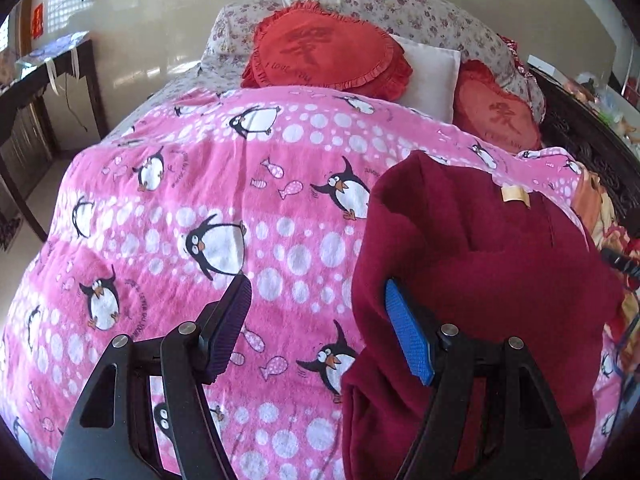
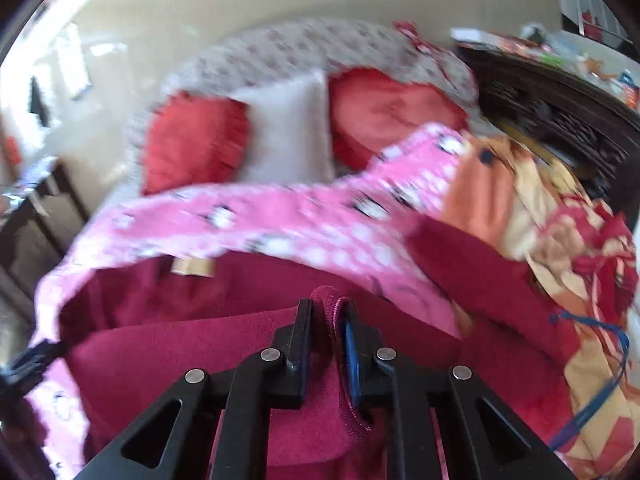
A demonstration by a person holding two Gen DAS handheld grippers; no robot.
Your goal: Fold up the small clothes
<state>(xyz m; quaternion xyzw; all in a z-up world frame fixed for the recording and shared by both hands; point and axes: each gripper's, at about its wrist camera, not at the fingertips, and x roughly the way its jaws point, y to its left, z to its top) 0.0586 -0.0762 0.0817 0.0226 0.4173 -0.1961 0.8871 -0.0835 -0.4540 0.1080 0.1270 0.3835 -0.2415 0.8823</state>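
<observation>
While the dark red top [image 1: 480, 280] lies on the pink penguin blanket [image 1: 200, 200] on the bed, the right tongs [image 2: 326, 320] pinch its edge, and the left tongs [image 1: 316, 308] hang wide apart, holding nothing.

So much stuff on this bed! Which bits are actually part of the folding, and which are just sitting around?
Part of the job:
- dark red fleece garment
- right tool, clamped on a fold of it
- left tool, open beside it

Just lying about:
- pink penguin-print blanket underneath
- red heart-shaped frilled cushions
- white pillow
- orange and yellow patterned cloth heap
</observation>
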